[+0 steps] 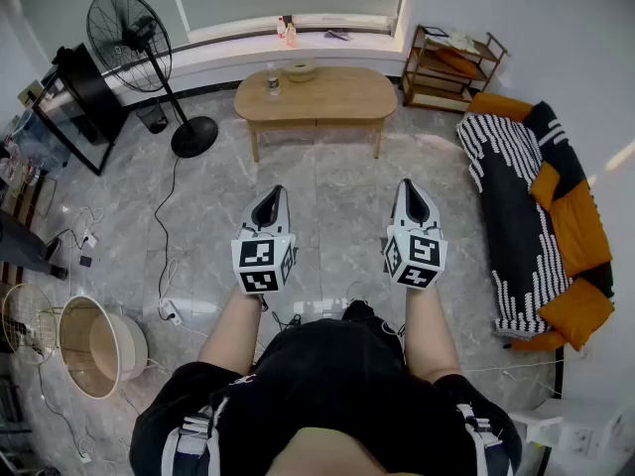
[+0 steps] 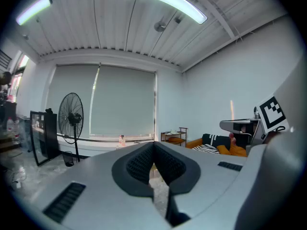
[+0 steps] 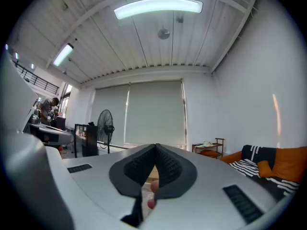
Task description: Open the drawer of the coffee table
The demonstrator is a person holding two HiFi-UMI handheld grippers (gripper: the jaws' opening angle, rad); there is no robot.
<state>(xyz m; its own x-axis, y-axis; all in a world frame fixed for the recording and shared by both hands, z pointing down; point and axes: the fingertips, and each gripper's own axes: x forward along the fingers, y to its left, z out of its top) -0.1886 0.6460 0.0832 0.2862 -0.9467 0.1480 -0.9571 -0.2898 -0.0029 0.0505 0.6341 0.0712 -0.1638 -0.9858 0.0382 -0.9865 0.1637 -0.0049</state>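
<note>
The left gripper [image 1: 270,192] has its fingers [image 2: 138,163] pressed together with nothing between them. The right gripper [image 1: 410,185] is the same: fingers [image 3: 171,168] closed tight and empty. Both are held out side by side, well apart from each other, over bare floor.

The table [image 1: 332,95] stands well ahead of both sets of fingertips, across open floor and roughly centred between them. Neither gripper is near it, and its drawer cannot be made out from here. On the tabletop, ahead and slightly right of the left fingers, are a bottle [image 1: 273,80] and a bowl [image 1: 300,69]; the bottle's label is too small to read.

A fan [image 1: 129,30] stands ahead and far left of the left fingers. A sofa [image 1: 526,181] lies right of the right fingers, with a shelf [image 1: 451,62] ahead of it.

Each gripper's cube [image 1: 263,263] carries black-and-white square markers, with no readable words.
</note>
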